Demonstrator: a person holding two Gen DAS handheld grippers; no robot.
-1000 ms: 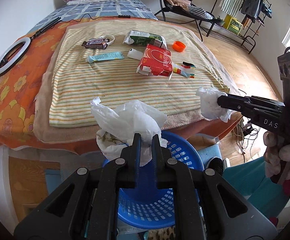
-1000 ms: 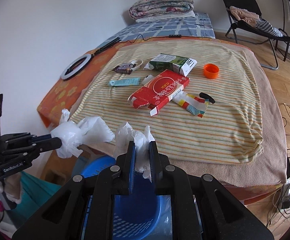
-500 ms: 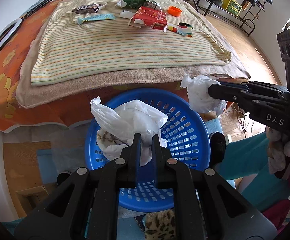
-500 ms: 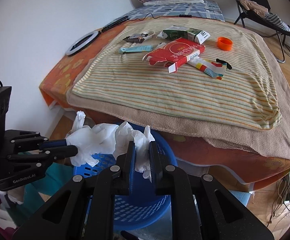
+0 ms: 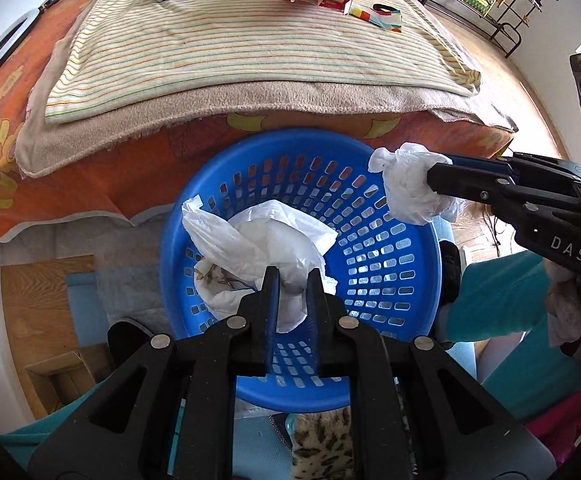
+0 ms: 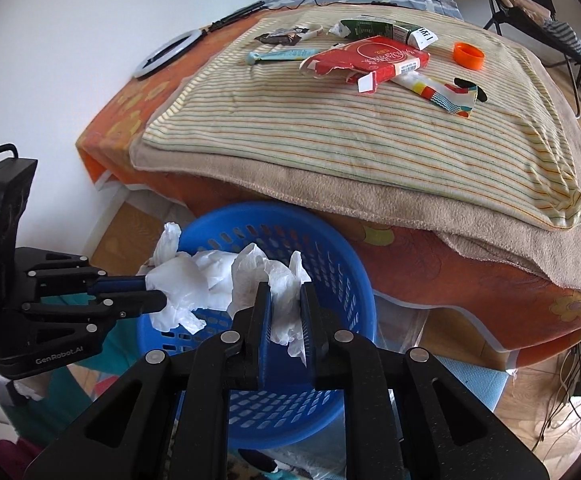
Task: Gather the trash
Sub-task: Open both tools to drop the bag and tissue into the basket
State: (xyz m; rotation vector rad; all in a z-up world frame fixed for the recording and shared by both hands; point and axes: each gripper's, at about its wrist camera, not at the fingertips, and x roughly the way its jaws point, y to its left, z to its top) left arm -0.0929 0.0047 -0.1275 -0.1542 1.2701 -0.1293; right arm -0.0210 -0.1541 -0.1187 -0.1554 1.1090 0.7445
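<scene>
Left gripper (image 5: 292,294): clenched on a large crumpled white plastic bag (image 5: 258,248), held over the open mouth of the blue perforated basket (image 5: 394,264), which stands on the floor against the bed's near edge. Right gripper (image 6: 284,312): clenched on a smaller wad of white plastic (image 6: 268,280), held above the basket's rim; the two wads sit just beside each other. Bed (image 6: 470,252): orange flowered sheet, beige blanket, striped towel (image 6: 350,128) on top. Remaining on the towel: red carton (image 6: 370,58), torn open; green carton (image 6: 382,30) behind it; orange cap (image 6: 468,55) to the right; multicoloured wrapper (image 6: 446,96) beside the red carton; teal tube (image 6: 282,55); dark snack wrapper (image 6: 284,35). White ring light (image 6: 168,53): on the sheet near the wall
</scene>
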